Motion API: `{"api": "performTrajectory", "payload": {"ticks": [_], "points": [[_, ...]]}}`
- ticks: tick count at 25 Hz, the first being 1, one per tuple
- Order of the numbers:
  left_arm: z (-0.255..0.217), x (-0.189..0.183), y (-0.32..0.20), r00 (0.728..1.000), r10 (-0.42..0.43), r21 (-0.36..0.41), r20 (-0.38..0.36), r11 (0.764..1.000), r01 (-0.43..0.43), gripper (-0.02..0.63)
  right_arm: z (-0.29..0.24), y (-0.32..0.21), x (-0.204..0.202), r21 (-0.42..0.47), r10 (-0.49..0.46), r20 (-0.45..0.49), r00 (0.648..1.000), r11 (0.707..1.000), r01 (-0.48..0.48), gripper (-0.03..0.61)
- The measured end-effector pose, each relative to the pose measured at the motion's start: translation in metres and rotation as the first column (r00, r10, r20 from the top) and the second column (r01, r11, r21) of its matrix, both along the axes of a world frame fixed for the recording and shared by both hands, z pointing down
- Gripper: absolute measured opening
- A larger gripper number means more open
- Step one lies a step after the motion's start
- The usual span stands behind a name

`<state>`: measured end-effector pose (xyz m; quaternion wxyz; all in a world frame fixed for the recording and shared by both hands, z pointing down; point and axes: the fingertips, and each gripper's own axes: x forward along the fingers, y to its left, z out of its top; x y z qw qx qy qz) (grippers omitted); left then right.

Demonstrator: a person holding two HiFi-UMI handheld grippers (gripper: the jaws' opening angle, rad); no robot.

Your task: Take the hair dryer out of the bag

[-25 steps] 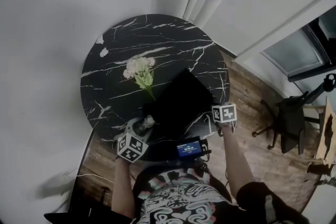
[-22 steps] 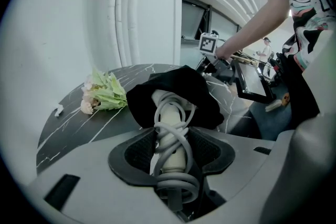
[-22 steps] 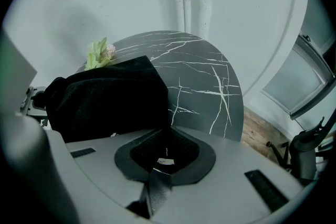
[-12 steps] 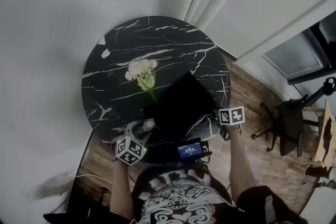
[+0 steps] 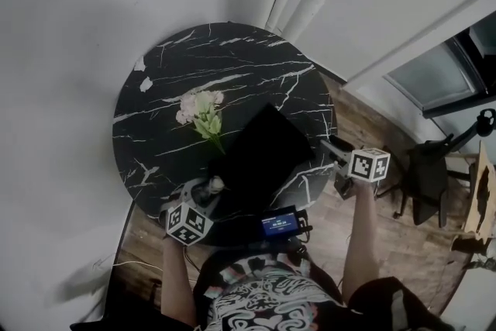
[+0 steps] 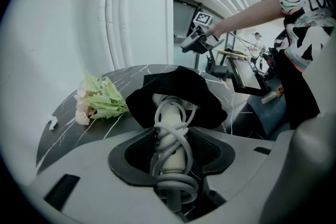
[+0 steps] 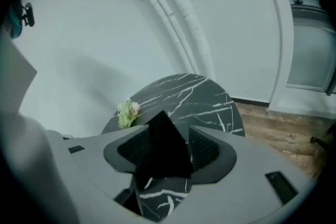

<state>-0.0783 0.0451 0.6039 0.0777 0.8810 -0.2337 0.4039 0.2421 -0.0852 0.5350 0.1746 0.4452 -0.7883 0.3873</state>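
Left gripper view: the hair dryer, handle cord-wound, is clamped by the left gripper. Its long axis points away into the bag. The right gripper, beside the bag, is opening with nothing pressed between its 2 jaws.

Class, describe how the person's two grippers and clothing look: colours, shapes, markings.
The left gripper and right gripper have smooth grey bodies with dark ribbed pads in curved jaws. Each carries a white cube printed with black square markers. The person wears a black short-sleeved T-shirt with a white pattern.
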Motion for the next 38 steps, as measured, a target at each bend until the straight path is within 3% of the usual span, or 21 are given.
{"api": "performTrajectory", "payload": {"ticks": [3, 6, 10, 18, 22, 28, 30, 32, 38], "points": [[0.0, 0.001, -0.004, 1.0, 0.009, -0.006, 0.007, 1.0, -0.009, 0.207, 0.009, -0.037, -0.016, 0.048, -0.002, -0.101, 0.995, 0.999, 0.007, 0.19], [0.0, 0.005, -0.004, 1.0, 0.007, -0.021, 0.007, 1.0, -0.007, 0.207, 0.043, -0.057, -0.046, -0.003, -0.118, -0.243, 0.963, 0.993, 0.121, 0.19], [0.0, 0.006, -0.005, 1.0, 0.004, -0.036, 0.009, 0.999, -0.003, 0.207, 0.071, -0.067, -0.088, -0.032, -0.243, -0.329, 0.913, 0.969, 0.247, 0.201], [0.003, 0.007, -0.01, 1.0, -0.001, -0.053, 0.007, 0.999, 0.002, 0.207, 0.088, -0.079, -0.12, -0.012, -0.334, -0.41, 0.849, 0.933, 0.361, 0.202], [0.004, 0.007, -0.011, 1.0, -0.004, -0.054, 0.01, 0.999, 0.004, 0.207, 0.088, -0.083, -0.126, 0.021, -0.336, -0.423, 0.841, 0.925, 0.38, 0.202], [0.005, 0.01, -0.011, 1.0, -0.001, -0.055, 0.009, 0.999, 0.002, 0.206, 0.101, -0.073, -0.131, -0.012, -0.375, -0.47, 0.799, 0.908, 0.419, 0.201], [0.004, 0.01, -0.012, 1.0, -0.001, -0.047, 0.009, 0.999, 0.002, 0.206, 0.101, -0.075, -0.131, 0.004, -0.364, -0.487, 0.794, 0.908, 0.419, 0.163], [0.004, 0.011, -0.014, 1.0, -0.006, -0.038, 0.003, 0.999, 0.006, 0.206, 0.1, -0.077, -0.129, 0.015, -0.35, -0.488, 0.8, 0.913, 0.409, 0.046], [-0.001, 0.015, -0.012, 1.0, -0.016, -0.019, -0.011, 1.0, 0.015, 0.204, 0.097, -0.067, -0.109, -0.017, -0.339, -0.468, 0.816, 0.927, 0.375, 0.029]]}}
